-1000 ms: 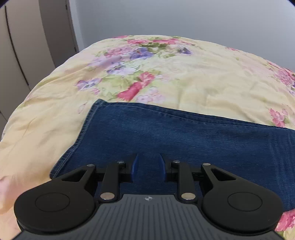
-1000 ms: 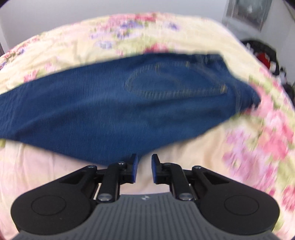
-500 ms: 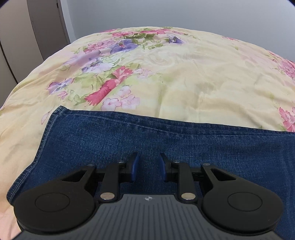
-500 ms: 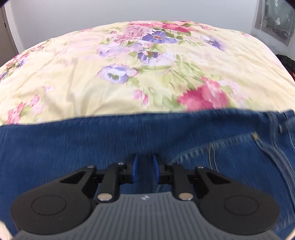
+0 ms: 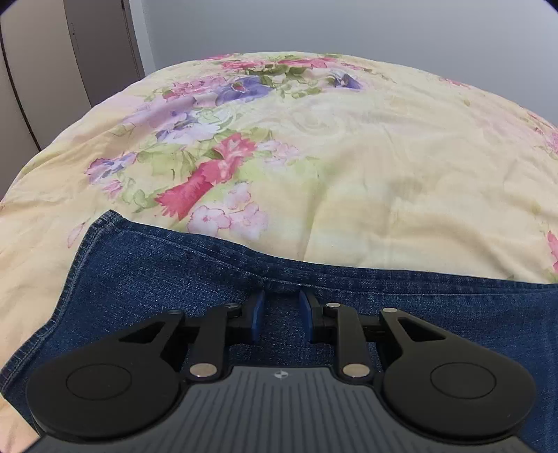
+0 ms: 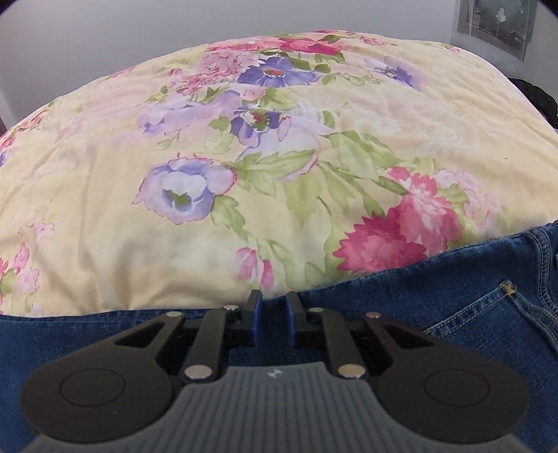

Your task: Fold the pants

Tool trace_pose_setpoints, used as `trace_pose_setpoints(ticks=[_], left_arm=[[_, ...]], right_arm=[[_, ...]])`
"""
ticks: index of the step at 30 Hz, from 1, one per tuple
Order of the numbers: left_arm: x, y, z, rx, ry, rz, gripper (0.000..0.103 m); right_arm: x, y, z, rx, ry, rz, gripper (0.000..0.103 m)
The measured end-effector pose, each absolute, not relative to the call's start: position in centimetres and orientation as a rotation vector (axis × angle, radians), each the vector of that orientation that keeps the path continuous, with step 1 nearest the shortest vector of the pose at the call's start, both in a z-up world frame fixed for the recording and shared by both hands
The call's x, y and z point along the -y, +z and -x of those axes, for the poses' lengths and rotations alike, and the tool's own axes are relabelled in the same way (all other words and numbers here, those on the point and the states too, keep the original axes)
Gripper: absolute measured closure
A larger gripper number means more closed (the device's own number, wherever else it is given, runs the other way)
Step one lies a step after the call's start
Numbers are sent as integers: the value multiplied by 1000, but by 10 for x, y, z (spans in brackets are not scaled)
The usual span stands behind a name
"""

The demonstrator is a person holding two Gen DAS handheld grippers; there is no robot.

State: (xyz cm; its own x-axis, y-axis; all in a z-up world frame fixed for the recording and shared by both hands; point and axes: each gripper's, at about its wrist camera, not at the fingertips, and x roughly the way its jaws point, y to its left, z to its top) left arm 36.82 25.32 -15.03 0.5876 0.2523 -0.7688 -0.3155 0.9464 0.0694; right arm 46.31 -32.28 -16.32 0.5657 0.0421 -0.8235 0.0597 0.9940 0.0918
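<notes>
Dark blue jeans lie flat on a yellow floral bedspread. In the left wrist view the leg end with its stitched hem is at the left. My left gripper is open, its fingertips pressed down at the far long edge of the leg, where the cloth bunches a little between them. In the right wrist view the jeans show a back pocket at the right. My right gripper is open with a narrow gap, its tips at the jeans' far edge.
The bedspread stretches far beyond the jeans in both views. A pale wardrobe stands at the left past the bed. A wall and a framed picture are behind; dark items lie at the right edge.
Both grippers have moved forward over the jeans from the near side to the far long edge. The jaws have stayed apart. The cloth now puckers between the left fingertips.
</notes>
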Motion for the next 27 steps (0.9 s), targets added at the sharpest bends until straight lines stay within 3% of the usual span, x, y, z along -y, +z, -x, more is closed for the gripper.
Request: trace_pose_setpoints(ticks=[4,8,13,20,27], left_arm=[[-251,-130,-354,-850,293,60,74],[-258,-121,-342,-855,289,41,74],[-290,-104,-314,-828,309,155,74],[-337,-89,-288,-793,285,223,72],[-340,-104,-307,-803,205,228,72]], right_arm=[[312,-133,-437,-901,4,-46,88],[276,-112,-399,-908,190,-42,87],[210,-131,-384,-970,341,8,88],[166,-163,-426,-986,251,26,86],[154,-144,-426,-949,212,64,86]])
